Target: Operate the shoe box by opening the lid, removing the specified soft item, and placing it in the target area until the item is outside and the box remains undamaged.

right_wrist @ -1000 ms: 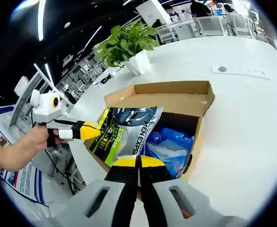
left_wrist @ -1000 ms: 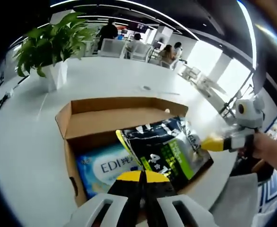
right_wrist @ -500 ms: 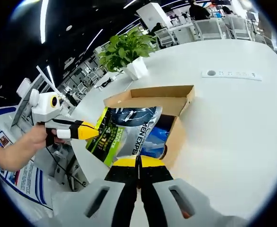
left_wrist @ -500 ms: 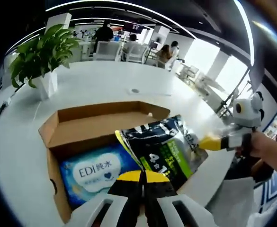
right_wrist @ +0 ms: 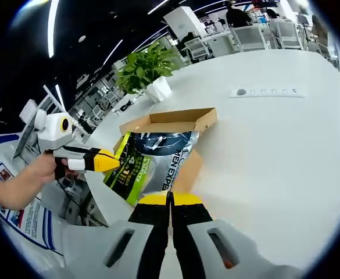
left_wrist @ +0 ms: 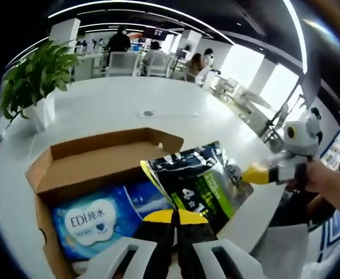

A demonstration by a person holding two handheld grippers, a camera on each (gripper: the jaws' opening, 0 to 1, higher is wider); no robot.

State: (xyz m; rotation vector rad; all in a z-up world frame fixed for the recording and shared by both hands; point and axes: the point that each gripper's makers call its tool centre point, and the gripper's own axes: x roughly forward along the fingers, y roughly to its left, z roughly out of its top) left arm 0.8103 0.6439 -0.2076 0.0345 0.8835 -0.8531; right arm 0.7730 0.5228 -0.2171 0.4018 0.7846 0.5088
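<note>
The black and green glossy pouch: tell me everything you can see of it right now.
The black and green glossy pouch is a soft, crinkled plastic bag with white lettering and a green panel. It is lifted clear of the open brown cardboard shoe box, held spread between both grippers: the left gripper is shut on one edge, the right gripper on the opposite edge. It hangs over the white table.

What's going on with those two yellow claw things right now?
Both grippers, left and right, shut on black-green pouch. Pouch held up above open shoe box. Blue wipes pack in box. Nothing blocking.
</note>
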